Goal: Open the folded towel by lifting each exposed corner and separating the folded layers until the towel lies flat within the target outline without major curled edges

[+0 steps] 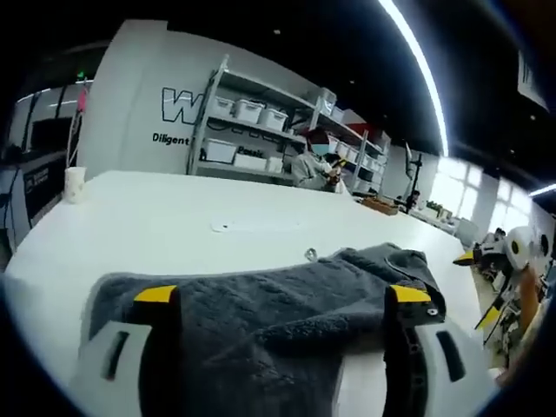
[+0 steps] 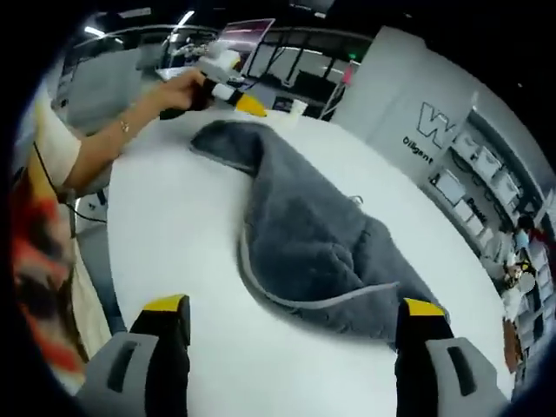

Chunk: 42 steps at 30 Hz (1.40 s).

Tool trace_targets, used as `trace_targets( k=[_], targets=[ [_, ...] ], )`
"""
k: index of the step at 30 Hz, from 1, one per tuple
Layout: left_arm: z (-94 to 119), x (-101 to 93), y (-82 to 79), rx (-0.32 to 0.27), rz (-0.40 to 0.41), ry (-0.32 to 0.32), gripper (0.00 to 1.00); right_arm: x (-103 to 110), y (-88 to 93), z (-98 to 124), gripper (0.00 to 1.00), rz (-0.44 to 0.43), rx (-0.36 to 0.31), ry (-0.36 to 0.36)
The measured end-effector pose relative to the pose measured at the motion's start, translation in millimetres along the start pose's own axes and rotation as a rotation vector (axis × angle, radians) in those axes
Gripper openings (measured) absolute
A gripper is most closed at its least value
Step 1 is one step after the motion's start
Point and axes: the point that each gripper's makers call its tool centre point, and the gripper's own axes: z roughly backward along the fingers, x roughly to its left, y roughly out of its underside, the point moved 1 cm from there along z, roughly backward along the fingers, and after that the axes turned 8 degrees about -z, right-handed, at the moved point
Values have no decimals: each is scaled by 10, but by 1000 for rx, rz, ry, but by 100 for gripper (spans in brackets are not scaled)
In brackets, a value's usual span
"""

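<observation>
On bench (image 2: 174, 234), towel (image 2: 304, 234) lies bunched; both claws (image 1: 282, 300) (image 2: 291, 308) spread, holding nothing; a single-layer pinch risks dragging it askew

Lab or workshop hall, open-plan. Metal shelving (image 1: 261, 122) with white storage bins (image 1: 249, 110) lines a grey partition wall (image 1: 130, 95) lettered in black; long ceiling light strip (image 1: 417, 61) overhead. A seated person (image 1: 314, 165) works beyond the far edge of the large white table (image 1: 174, 217).
</observation>
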Motion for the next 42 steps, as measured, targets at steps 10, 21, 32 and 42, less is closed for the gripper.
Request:
trace_targets(
  k=[10,21,32,42],
  targets=[
    [953,-122,93,28,-155,-178,90,-61,94,44,99,-100,-44,60],
    [1236,-88,804,43,-48,-451,77,86,62,42,98,-91,-96,41],
    [1073,-79,1014,86,-37,-493,32,89,191,166,96,-98,-98,57],
    [1133,-66,1093,145,-128,-511,2,73,242,223,95,-99,-95,71]
  ],
)
